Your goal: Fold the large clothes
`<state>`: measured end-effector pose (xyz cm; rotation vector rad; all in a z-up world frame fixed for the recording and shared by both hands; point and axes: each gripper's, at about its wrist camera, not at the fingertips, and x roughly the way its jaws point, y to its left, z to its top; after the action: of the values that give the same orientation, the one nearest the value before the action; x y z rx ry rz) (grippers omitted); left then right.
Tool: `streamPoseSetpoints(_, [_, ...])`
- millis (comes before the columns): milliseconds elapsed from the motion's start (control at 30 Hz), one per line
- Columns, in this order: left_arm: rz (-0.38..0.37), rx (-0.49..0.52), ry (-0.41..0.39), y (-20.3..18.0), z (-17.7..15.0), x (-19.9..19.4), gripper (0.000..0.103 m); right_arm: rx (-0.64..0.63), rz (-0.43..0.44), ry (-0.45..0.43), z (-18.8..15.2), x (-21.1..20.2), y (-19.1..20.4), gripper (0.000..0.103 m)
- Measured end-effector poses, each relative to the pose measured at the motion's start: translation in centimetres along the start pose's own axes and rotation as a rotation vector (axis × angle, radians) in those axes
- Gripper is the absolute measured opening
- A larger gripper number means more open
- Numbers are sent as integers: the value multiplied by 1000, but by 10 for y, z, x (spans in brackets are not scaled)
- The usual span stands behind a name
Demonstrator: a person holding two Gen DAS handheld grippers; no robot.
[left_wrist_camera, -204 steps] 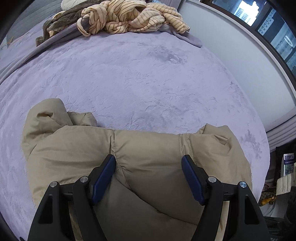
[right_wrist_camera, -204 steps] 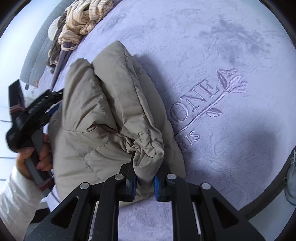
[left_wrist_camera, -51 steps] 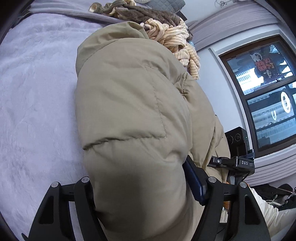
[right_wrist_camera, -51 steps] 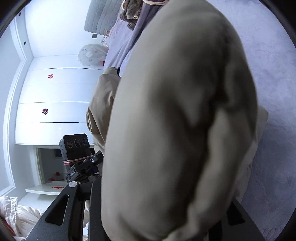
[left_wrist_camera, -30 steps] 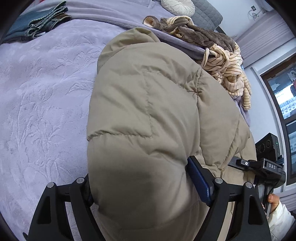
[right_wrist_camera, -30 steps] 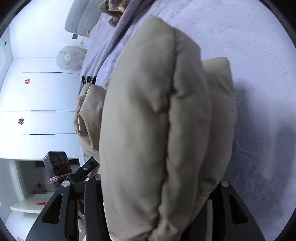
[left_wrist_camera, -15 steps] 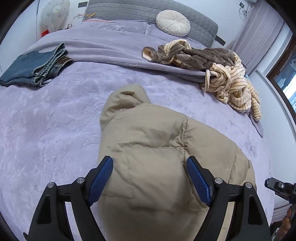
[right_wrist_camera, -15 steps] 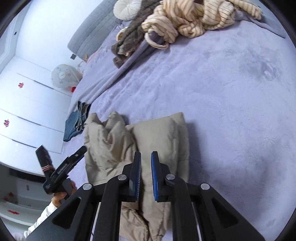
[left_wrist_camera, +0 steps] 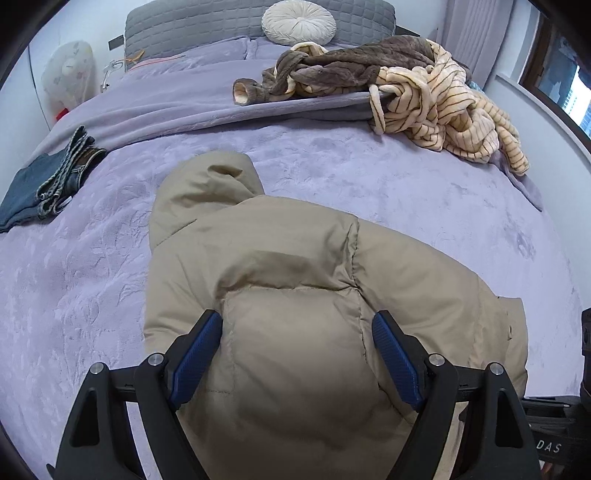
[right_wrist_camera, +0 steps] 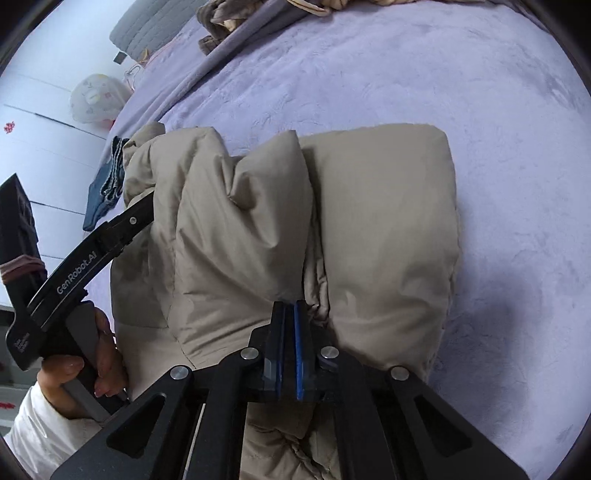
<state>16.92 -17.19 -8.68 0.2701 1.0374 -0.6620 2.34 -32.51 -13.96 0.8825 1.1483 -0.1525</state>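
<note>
A tan puffer jacket [left_wrist_camera: 295, 280] lies folded in a thick bundle on the purple bedspread [left_wrist_camera: 424, 192], hood end pointing toward the headboard. It also shows in the right wrist view [right_wrist_camera: 295, 221] as several puffy folds side by side. My left gripper [left_wrist_camera: 297, 350] is open, its blue pads either side of the jacket's near end, holding nothing. My right gripper [right_wrist_camera: 290, 317] is shut and empty, its tips just above the crease between two folds. The left gripper's handle [right_wrist_camera: 85, 266] and the hand holding it appear at the jacket's left side.
A pile of brown and striped cream clothes [left_wrist_camera: 406, 85] lies at the back right of the bed. Folded jeans [left_wrist_camera: 48, 177] lie at the left edge. A round cushion [left_wrist_camera: 299, 16] rests against the grey headboard. A window [left_wrist_camera: 561, 74] is at the right.
The jacket was held up close in both grippers, then set down on the bed. Both grippers let go and pulled back; the right one has shut empty.
</note>
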Motion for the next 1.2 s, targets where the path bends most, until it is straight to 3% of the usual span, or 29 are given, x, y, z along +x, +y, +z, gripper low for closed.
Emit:
streamPoseSetpoints(167, [19, 16, 30, 10, -10, -23, 84, -43, -32, -4, 2, 4, 6, 1])
streamPoseSetpoints(267, [13, -6, 53, 20, -24, -38, 95, -38, -29, -4, 0, 3, 9, 1])
streamPoseSetpoints(367, [19, -33, 76, 28, -39, -50, 95, -36, -36, -2, -1, 2, 9, 1])
streamPoseSetpoints(433, [24, -55, 85, 32, -49, -57, 103, -41, -47, -3, -3, 0, 11, 1])
streamPoseSetpoints(600, [56, -101, 120, 42, -72, -69, 103, -45, -74, -1, -13, -8, 17, 3])
streamPoseSetpoints(800, [142, -84, 150, 47, -92, -80, 103, -50, -136, -4, -33, -24, 22, 7])
streamPoseSetpoints(1033, [138, -139, 190, 61, -117, -91, 103, -12, -131, 0, -72, -49, 17, 7])
streamPoseSetpoints(1200, [133, -155, 218, 68, -132, -100, 103, -10, -161, 33, -98, -44, 15, 7])
